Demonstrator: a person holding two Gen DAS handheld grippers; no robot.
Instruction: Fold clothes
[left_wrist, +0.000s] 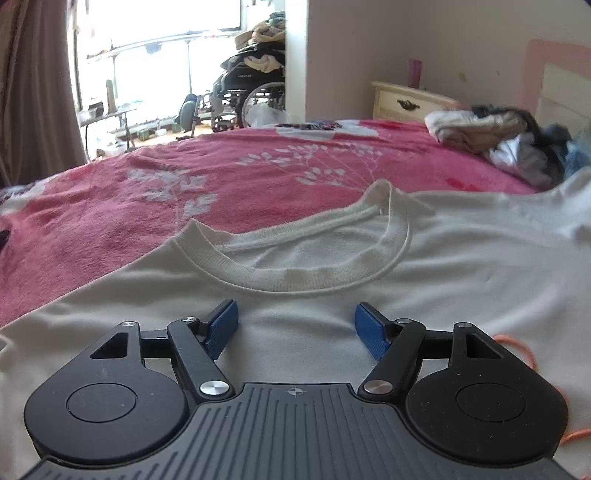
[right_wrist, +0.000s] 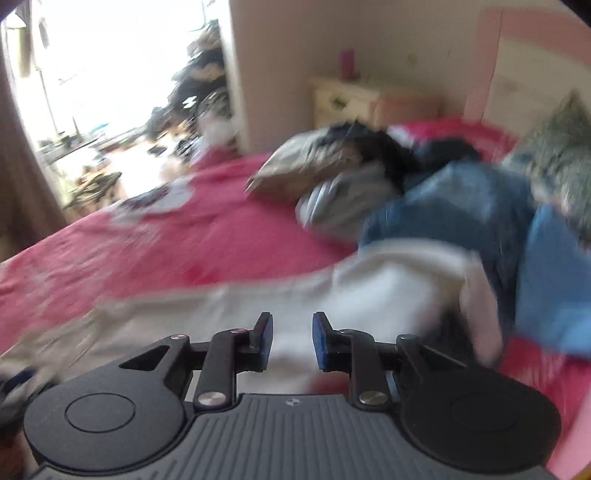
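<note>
A white T-shirt (left_wrist: 461, 258) lies spread on the pink floral bed cover (left_wrist: 147, 192), its ribbed collar (left_wrist: 303, 280) facing away from me. My left gripper (left_wrist: 295, 310) hovers low over the chest just below the collar, jaws wide open, nothing between the blue pads (left_wrist: 223, 325). The right wrist view is blurred by motion. There my right gripper (right_wrist: 292, 321) stands above the shirt's sleeve side (right_wrist: 388, 288), its pads a narrow gap apart. White cloth shows through that gap, and I see no pad pressing on it.
A heap of unfolded clothes (right_wrist: 443, 192), with blue denim and dark pieces, lies at the bed's far right (left_wrist: 498, 136). A cream nightstand (left_wrist: 402, 101) stands behind it. A wheelchair (left_wrist: 251, 88) is by the window. An orange cord (left_wrist: 517, 343) runs over the shirt at right.
</note>
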